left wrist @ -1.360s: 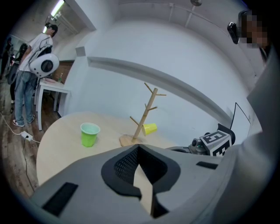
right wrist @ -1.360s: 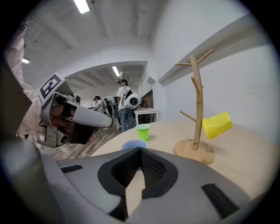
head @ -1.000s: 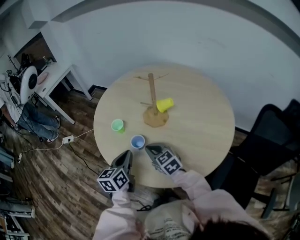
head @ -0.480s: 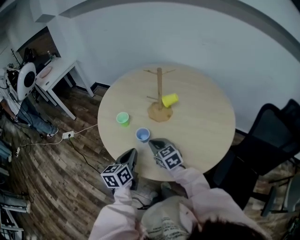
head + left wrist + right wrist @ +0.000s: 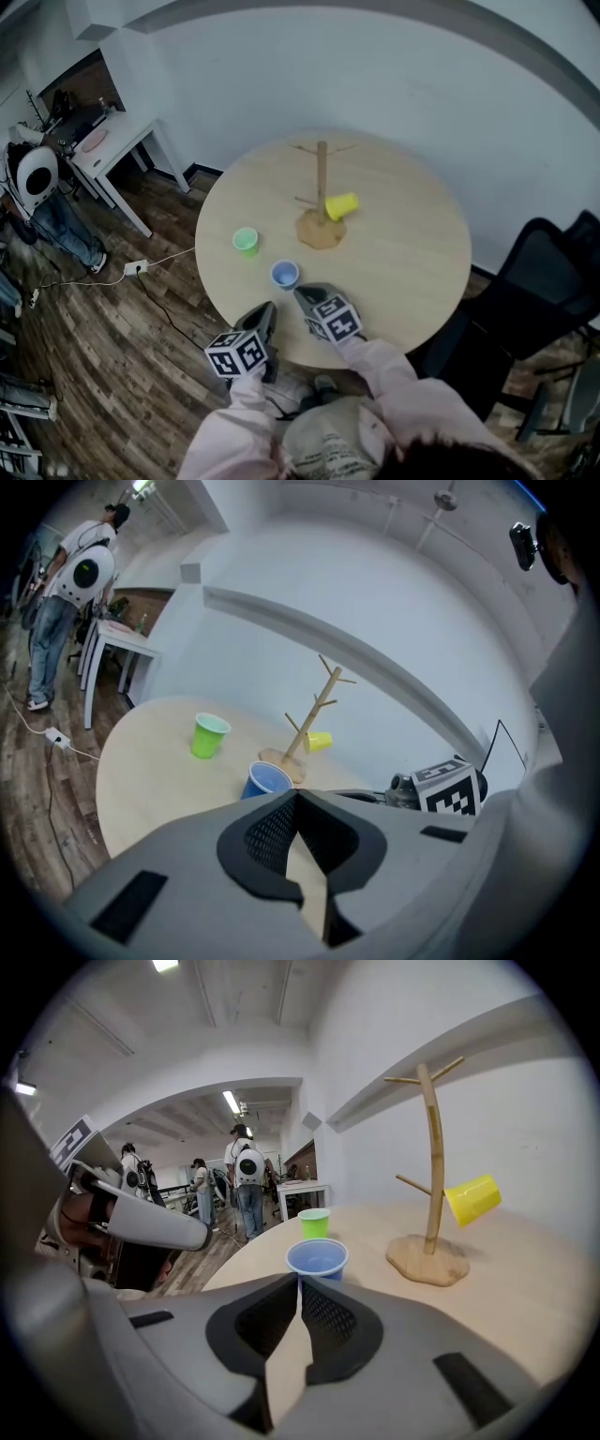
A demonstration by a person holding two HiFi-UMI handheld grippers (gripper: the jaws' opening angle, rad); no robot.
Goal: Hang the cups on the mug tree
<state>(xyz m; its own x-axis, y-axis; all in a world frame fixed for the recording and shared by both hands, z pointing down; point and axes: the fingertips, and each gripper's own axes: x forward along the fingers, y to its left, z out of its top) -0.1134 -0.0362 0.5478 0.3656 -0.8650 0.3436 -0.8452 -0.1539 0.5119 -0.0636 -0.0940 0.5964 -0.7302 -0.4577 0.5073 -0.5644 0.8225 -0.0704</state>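
A wooden mug tree (image 5: 322, 178) stands past the middle of the round table (image 5: 403, 244). A yellow cup (image 5: 340, 205) hangs on a low branch of it. A green cup (image 5: 246, 241) and a blue cup (image 5: 285, 275) stand upright on the table. My right gripper (image 5: 302, 295) points at the blue cup (image 5: 317, 1260) from just behind it. Its jaws have just been opening a little, but the tips still stand nearly together with nothing between them. My left gripper (image 5: 265, 312) hovers at the near table edge, shut and holding nothing, with the blue cup (image 5: 267, 781) ahead of it.
A black chair (image 5: 534, 272) stands to the table's right. A white side table (image 5: 112, 141) and a person (image 5: 37, 187) are at the far left. A cable with a power strip (image 5: 139, 272) lies on the wooden floor.
The head view has swung a little, so the table sits further right in frame. Both grippers stay at the near edge. The cups have not moved.
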